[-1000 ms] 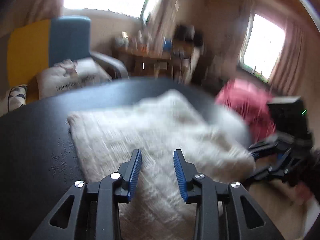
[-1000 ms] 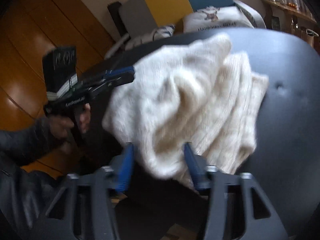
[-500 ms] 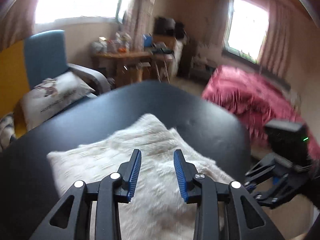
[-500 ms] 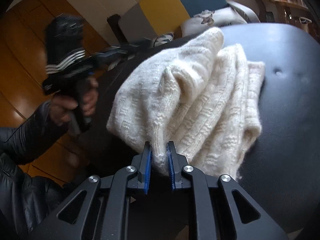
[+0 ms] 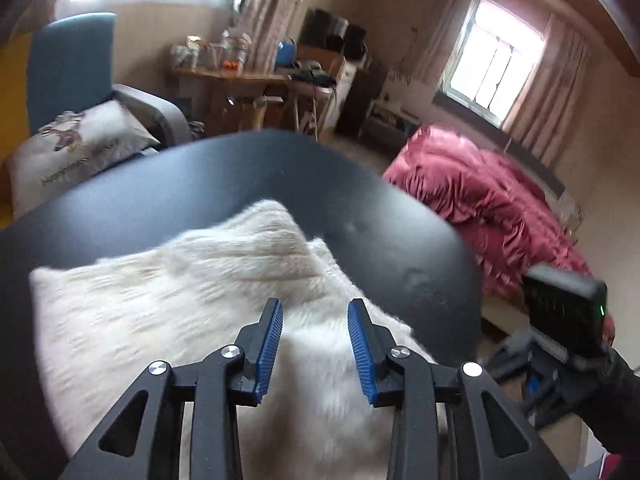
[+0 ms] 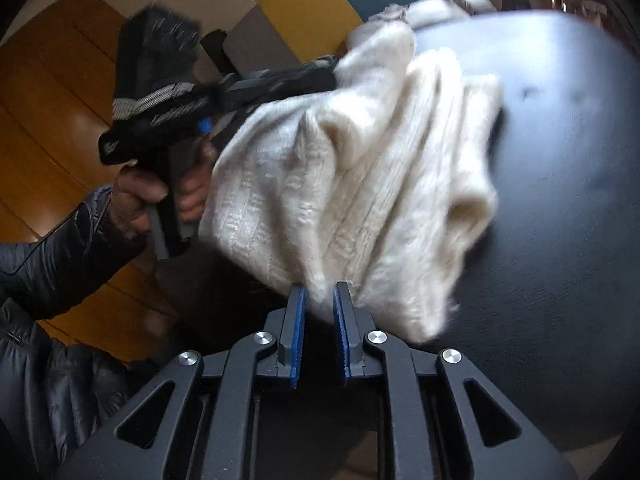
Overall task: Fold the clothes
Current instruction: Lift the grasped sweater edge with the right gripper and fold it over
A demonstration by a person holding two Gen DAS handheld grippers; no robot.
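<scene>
A fluffy white knitted sweater (image 5: pixel 192 292) lies bunched in thick folds on the round black table (image 5: pixel 224 184). In the left wrist view my left gripper (image 5: pixel 314 312) holds its jaws halfway apart, and a thick lump of the knit fills the gap. The right wrist view shows the left gripper (image 6: pixel 328 74) dug into the far corner of the sweater (image 6: pixel 360 184). My right gripper (image 6: pixel 319 294) pinches the near hem between its blue pads (image 6: pixel 298 320); its jaws are opening slightly. The right gripper (image 5: pixel 552 344) also shows low at the table's right side.
A person's hand (image 6: pixel 160 196) in a dark padded sleeve (image 6: pixel 60 248) holds the left gripper. Beyond the table stand a blue and yellow armchair (image 5: pixel 68 76) with a cushion (image 5: pixel 76 148), a cluttered wooden desk (image 5: pixel 248 80) and a red blanket heap (image 5: pixel 484 208).
My right gripper's jaws closed from wide apart onto the sweater's near hem. The left gripper swung in over the sweater's far corner. The sweater has bunched up and shifted on the table.
</scene>
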